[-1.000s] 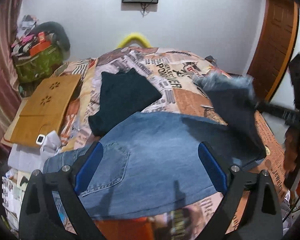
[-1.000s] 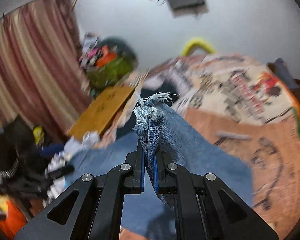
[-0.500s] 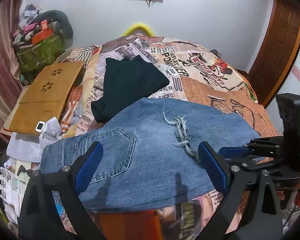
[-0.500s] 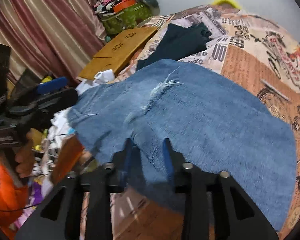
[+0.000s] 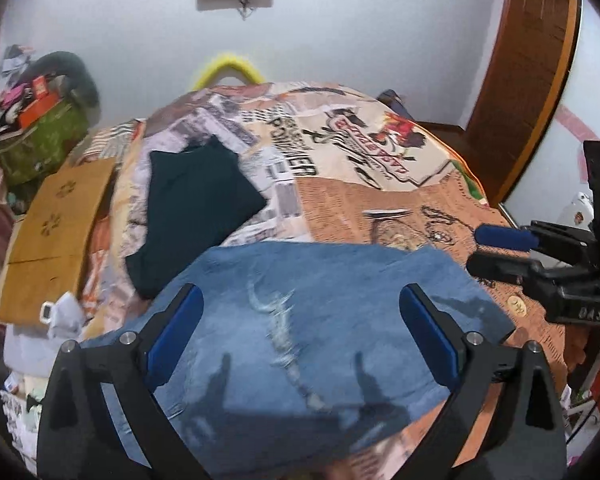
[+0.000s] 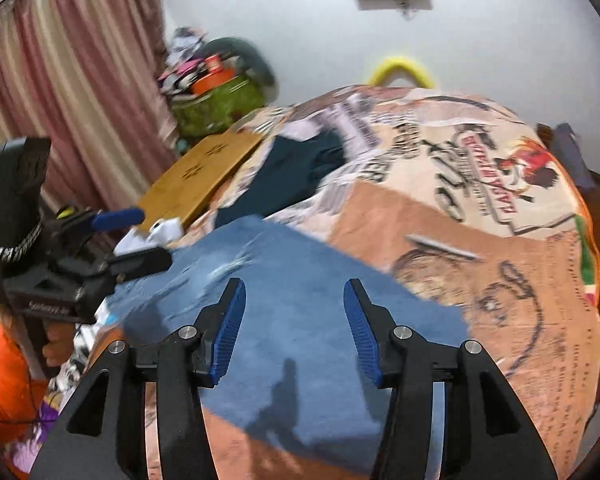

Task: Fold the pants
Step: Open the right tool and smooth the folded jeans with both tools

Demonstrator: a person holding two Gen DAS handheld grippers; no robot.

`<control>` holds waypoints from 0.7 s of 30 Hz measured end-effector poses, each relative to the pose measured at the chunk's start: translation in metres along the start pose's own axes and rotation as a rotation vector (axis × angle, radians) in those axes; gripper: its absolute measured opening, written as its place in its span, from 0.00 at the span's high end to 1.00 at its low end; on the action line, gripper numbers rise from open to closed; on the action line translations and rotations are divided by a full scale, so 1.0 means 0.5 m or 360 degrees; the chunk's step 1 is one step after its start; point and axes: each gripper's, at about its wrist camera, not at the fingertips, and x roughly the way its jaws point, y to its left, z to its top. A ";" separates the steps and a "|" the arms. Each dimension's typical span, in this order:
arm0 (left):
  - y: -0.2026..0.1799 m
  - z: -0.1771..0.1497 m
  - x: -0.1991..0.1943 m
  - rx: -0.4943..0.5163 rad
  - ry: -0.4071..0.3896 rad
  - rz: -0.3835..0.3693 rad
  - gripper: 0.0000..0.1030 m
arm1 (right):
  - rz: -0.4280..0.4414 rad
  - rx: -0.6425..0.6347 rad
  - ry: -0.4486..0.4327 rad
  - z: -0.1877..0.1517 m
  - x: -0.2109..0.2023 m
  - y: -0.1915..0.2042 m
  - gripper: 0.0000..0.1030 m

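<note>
Jeans [image 5: 332, 320] lie folded on bed [image 5: 380, 208], long axis crosswise. Left gripper [image 5: 300, 332] directly above, nearer; right gripper [image 6: 294, 328] alongside. Both fingers spread, empty.

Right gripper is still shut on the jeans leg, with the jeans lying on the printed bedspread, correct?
Not quite. The right gripper is open, its fingers spread above the jeans and holding nothing, as the right wrist view shows. The jeans do lie on the printed bedspread.

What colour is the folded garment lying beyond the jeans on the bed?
Very dark, blackish teal. The folded garment shows best in the left wrist view.
</note>
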 end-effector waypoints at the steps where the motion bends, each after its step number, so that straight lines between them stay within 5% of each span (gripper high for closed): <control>1: -0.007 0.007 0.013 0.0005 0.0021 -0.0011 0.03 | -0.0013 0.0021 0.0008 0.003 0.005 -0.015 0.54; 10: -0.049 0.017 0.195 0.0001 0.0367 -0.0061 0.03 | -0.0040 0.0229 0.0316 -0.044 0.125 -0.129 0.54; 15: -0.049 -0.025 0.279 0.0047 0.0574 0.0020 0.03 | -0.0047 0.0186 0.0458 -0.096 0.168 -0.145 0.53; 21: -0.059 -0.055 0.260 0.0146 0.0546 0.0038 0.02 | -0.0077 0.0122 0.0420 -0.130 0.128 -0.136 0.47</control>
